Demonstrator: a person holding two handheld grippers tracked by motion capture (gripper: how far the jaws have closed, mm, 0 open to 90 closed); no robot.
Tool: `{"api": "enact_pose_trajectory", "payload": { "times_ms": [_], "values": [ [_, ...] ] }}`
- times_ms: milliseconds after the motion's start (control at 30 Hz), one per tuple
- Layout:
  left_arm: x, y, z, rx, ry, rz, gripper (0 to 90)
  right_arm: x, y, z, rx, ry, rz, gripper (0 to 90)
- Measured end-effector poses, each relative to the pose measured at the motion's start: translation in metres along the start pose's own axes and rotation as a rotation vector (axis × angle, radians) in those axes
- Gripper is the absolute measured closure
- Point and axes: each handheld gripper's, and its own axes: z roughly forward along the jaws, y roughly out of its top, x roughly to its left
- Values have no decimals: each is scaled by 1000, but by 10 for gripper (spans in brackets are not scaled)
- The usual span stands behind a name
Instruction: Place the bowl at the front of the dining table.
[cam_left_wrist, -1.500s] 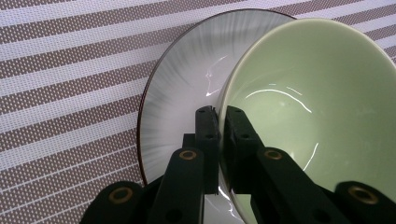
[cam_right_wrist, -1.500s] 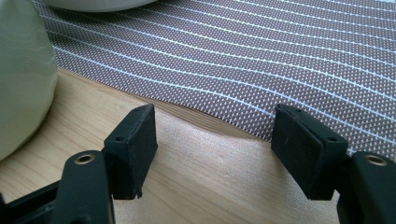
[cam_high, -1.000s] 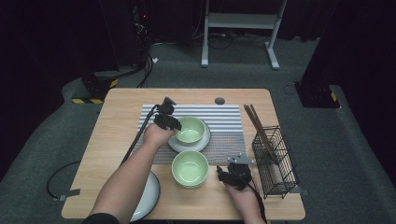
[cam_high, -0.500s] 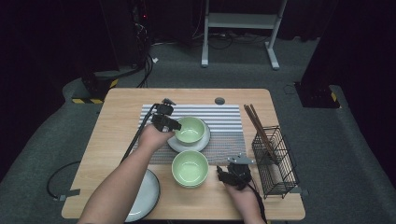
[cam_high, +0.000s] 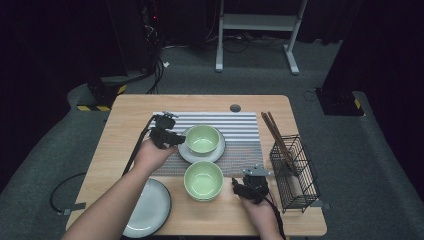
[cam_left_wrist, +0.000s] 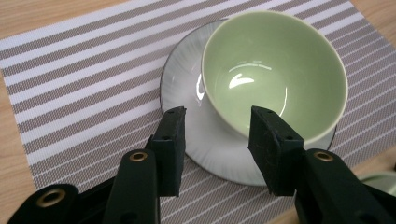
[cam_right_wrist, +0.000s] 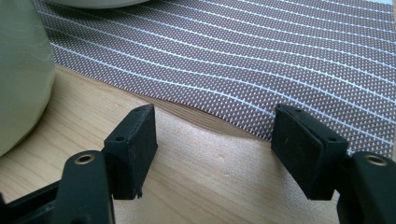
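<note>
Left claw (cam_left_wrist: 217, 133) spread, jaws just been closing slightly, nothing between; green bowl (cam_left_wrist: 274, 70) on white saucer (cam_left_wrist: 187, 88) just ahead. Right claw (cam_right_wrist: 215, 149) spread over bare counter (cam_right_wrist: 196, 182).

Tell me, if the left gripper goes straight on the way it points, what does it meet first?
Probably the white saucer beneath the green bowl. The left gripper is open and aims there; depth is unclear.

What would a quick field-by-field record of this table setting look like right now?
Mat: striped placemat on wooden table
Far bowl: green bowl on white saucer
Near bowl: second green bowl, on bare wood
Plate: grey plate, near left edge
Rack: wire basket holding chopsticks
Left tongs: open, just opened, nothing gripped
Right tongs: open, empty
</note>
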Motion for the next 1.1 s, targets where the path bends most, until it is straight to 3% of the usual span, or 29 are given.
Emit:
{"api": "enact_pose_trajectory", "payload": {
  "times_ms": [67,400,467,633,867,1100],
  "values": [
    [2,-8,-3,-4,22,26,562,0,0,0,1,-2,0,310],
    [14,-48,-18,-48,1,36,559,0,0,0,0,-5,-1,312],
    [16,-56,-21,-60,-7,31,591,0,0,0,1,-3,0,312],
    [22,-79,-34,-88,-2,59,614,0,0,0,0,-5,-1,312],
    [37,-112,-48,-136,-10,28,603,1,0,0,1,-8,-2,318],
    [61,-141,-54,-151,18,-12,596,1,-1,-1,-3,-8,-6,370]
  ]
}}
